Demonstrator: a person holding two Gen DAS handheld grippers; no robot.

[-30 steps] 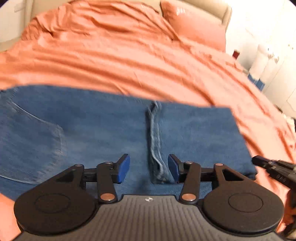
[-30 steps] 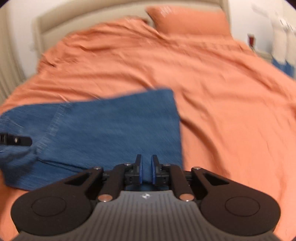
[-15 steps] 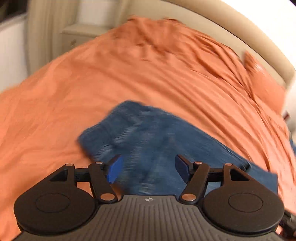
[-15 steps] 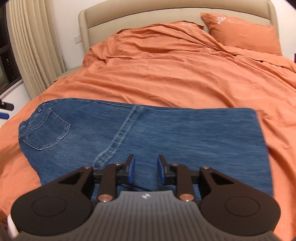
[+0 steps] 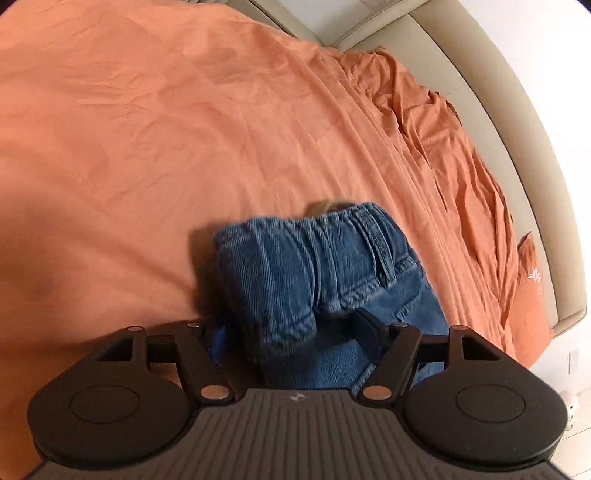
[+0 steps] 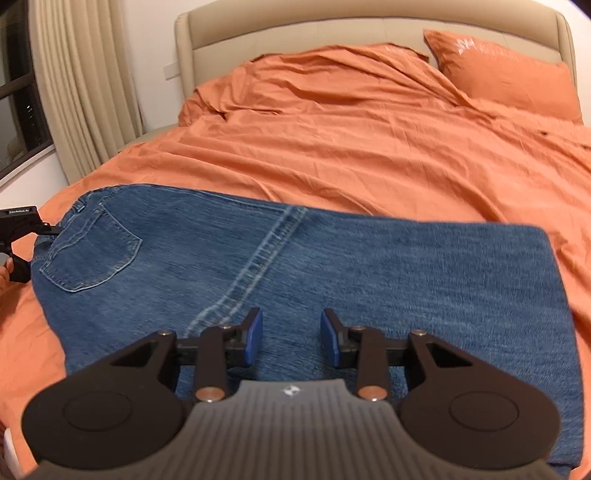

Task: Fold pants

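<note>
Blue denim pants (image 6: 295, 266) lie folded flat across the orange bed (image 6: 351, 147), waistband and back pocket (image 6: 92, 251) at the left. My right gripper (image 6: 291, 336) is open and empty, hovering low over the middle of the pants near the leg seam. In the left wrist view the bunched waistband (image 5: 317, 266) sits between the jaws of my left gripper (image 5: 291, 332), which stands wide open around it. The left gripper also shows at the left edge of the right wrist view (image 6: 18, 236), at the waistband end.
An orange pillow (image 6: 506, 74) lies at the head of the bed against the beige headboard (image 6: 332, 26). Cream curtains (image 6: 81, 92) and a dark window stand at the left. The rumpled duvet (image 5: 443, 129) is bunched toward the headboard.
My left gripper swung left from the pants' middle to the waistband end and now straddles it. My right gripper pulled back from the pants' right part and opened from nearly shut.
</note>
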